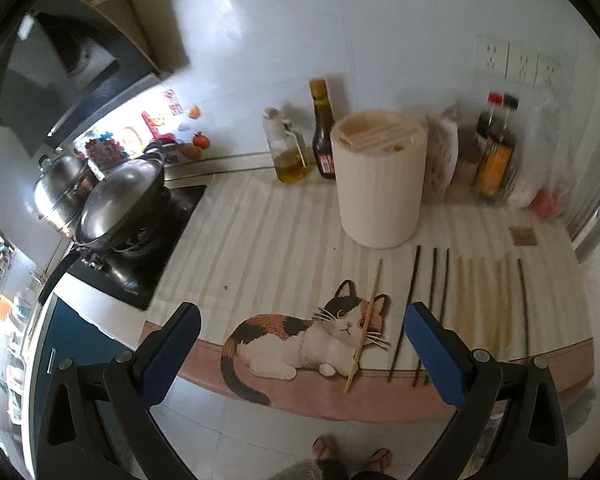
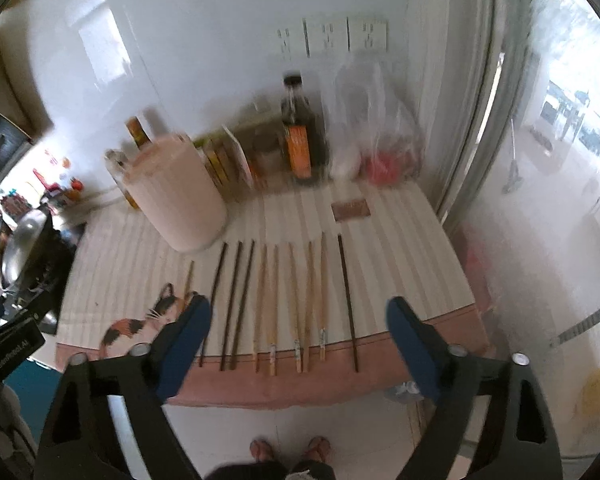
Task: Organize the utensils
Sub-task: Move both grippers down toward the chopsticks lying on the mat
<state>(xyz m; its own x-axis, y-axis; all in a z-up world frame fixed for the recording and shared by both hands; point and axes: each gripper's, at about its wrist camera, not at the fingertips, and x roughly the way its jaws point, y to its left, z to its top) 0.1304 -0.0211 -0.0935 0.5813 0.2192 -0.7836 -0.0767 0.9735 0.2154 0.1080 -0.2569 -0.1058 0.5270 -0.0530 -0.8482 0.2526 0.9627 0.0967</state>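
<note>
Your left gripper (image 1: pixel 302 338) has its jaws spread wide, nothing between the pads. One light chopstick (image 1: pixel 363 326) lies across the cat print (image 1: pixel 300 340), just inside its right jaw. Your right gripper (image 2: pixel 300 334) is also spread and empty. Ahead between its jaws: a row of chopsticks (image 2: pixel 288 304), dark and light, on the striped mat (image 2: pixel 400 256). The cylindrical holder (image 2: pixel 176 196) stands beyond its left jaw.
</note>
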